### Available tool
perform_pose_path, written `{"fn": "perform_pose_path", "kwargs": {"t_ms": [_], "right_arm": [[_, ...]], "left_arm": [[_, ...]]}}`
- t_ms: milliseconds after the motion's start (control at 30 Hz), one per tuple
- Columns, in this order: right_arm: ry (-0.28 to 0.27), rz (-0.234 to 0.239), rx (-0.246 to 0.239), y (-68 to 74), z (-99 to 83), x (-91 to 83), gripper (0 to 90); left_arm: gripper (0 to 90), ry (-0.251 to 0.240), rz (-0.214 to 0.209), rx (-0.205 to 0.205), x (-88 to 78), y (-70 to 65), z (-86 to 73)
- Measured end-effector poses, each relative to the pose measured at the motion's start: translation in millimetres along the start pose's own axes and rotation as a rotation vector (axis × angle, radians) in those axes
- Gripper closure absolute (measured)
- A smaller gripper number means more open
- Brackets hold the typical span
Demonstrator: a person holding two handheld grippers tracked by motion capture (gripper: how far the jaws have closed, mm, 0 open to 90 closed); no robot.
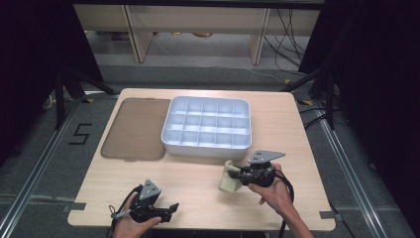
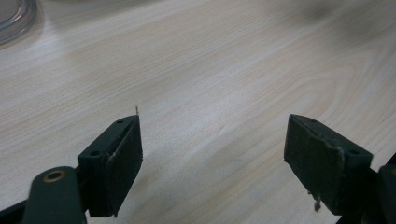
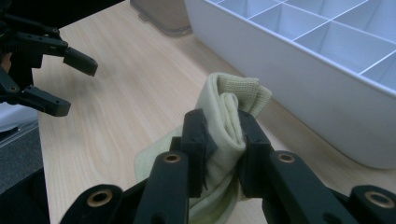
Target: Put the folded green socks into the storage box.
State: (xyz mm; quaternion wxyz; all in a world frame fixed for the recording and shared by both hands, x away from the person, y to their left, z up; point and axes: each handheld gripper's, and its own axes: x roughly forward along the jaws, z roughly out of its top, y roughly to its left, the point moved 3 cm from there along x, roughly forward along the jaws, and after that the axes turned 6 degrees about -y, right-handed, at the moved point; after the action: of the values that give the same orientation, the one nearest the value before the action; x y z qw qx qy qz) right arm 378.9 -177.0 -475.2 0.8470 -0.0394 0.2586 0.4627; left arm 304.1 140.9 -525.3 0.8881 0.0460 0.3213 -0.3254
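Wooden table (image 1: pixel 198 173) lies bare around the gaping left hand-held gripper (image 1: pixel 171 208); right hand-held gripper (image 1: pixel 236 174) clamps yellow cloth (image 1: pixel 229 181).

Right tongs (image 1: pixel 236 174) pinch a pale cloth (image 1: pixel 229 179) beside the tray (image 1: pixel 206 147).

The high view looks forward and down over the whole desk (image 1: pixel 198 178). The left gripper view skims bare wood close up. The right gripper view, close too, faces 10 o'clock, sharing the divided tray (image 3: pixel 299 60) with the high view.
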Motion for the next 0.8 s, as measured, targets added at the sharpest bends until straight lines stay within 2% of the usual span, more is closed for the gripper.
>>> {"fn": "perform_pose_path", "kwargs": {"t_ms": [33,67,133,200,233,267,333,400,433,467,500,533,567,633,667,700,767,800], "right_arm": [[0.005,-0.007,0.002,-1.1,0.9,-1.6,76.1],[0.003,-0.012,0.026,0.4,1.5,-2.5,76.1],[-0.014,-0.023,-0.004,-3.4,3.4,-3.2,76.1],[-0.008,-0.020,0.022,-3.5,4.5,-5.1,76.1],[-0.018,-0.029,-0.022,-7.4,6.1,-5.7,76.1],[-0.018,-0.022,0.014,-5.2,5.7,-5.1,76.1],[-0.006,-0.025,0.025,-5.4,7.0,-7.8,76.1],[-0.022,-0.014,0.019,-6.2,7.5,-6.5,76.1],[-0.020,-0.031,-0.012,-9.1,8.7,-7.9,76.1],[-0.033,-0.032,-0.016,-9.5,9.5,-7.8,76.1],[-0.025,-0.020,0.001,-8.3,9.8,-8.3,76.0],[-0.016,-0.036,0.027,-6.0,10.1,-10.7,76.1],[-0.033,-0.042,0.006,-7.8,11.9,-11.2,76.1],[-0.034,-0.031,-0.010,-10.1,13.3,-12.3,76.1],[-0.046,-0.040,-0.007,-9.9,13.6,-12.5,76.0],[-0.032,-0.038,0.006,-9.4,14.5,-14.9,76.0],[-0.051,-0.036,0.005,-11.2,15.3,-14.2,76.1],[-0.042,-0.045,0.003,-12.2,16.3,-16.4,76.0]], "left_arm": [[19.1,0.001,0.009,0.001,0.8,-0.6,-0.1],[19.0,0.001,0.009,0.001,0.8,-0.6,-0.1],[19.0,0.008,-0.001,0.009,0.4,-0.7,-0.3],[19.0,0.008,-0.003,0.006,0.4,-1.1,-0.3],[19.0,0.007,-0.002,0.003,0.5,-1.1,-0.2],[19.0,0.007,-0.002,0.003,0.5,-1.1,-0.2],[19.0,0.000,0.003,-0.004,1.1,-1.1,-0.2],[19.0,0.002,0.001,-0.003,1.2,-1.4,-0.2],[19.0,0.004,0.001,-0.001,1.0,-1.6,-0.2],[19.1,0.005,0.000,-0.001,1.0,-1.7,-0.3],[19.1,0.006,-0.001,0.000,1.0,-1.8,-0.4],[19.1,0.004,0.000,0.002,1.2,-1.8,-0.7],[19.1,0.014,-0.008,0.011,0.1,-1.4,-0.6],[19.0,0.008,-0.004,-0.002,0.7,-1.6,-0.5],[19.0,0.008,-0.004,-0.002,0.7,-1.6,-0.5],[19.0,0.004,-0.001,-0.006,1.1,-2.1,-0.5],[19.0,0.005,-0.001,0.005,1.0,-1.6,-0.3],[18.6,0.005,-0.004,0.001,1.0,-1.9,-0.2]]}}
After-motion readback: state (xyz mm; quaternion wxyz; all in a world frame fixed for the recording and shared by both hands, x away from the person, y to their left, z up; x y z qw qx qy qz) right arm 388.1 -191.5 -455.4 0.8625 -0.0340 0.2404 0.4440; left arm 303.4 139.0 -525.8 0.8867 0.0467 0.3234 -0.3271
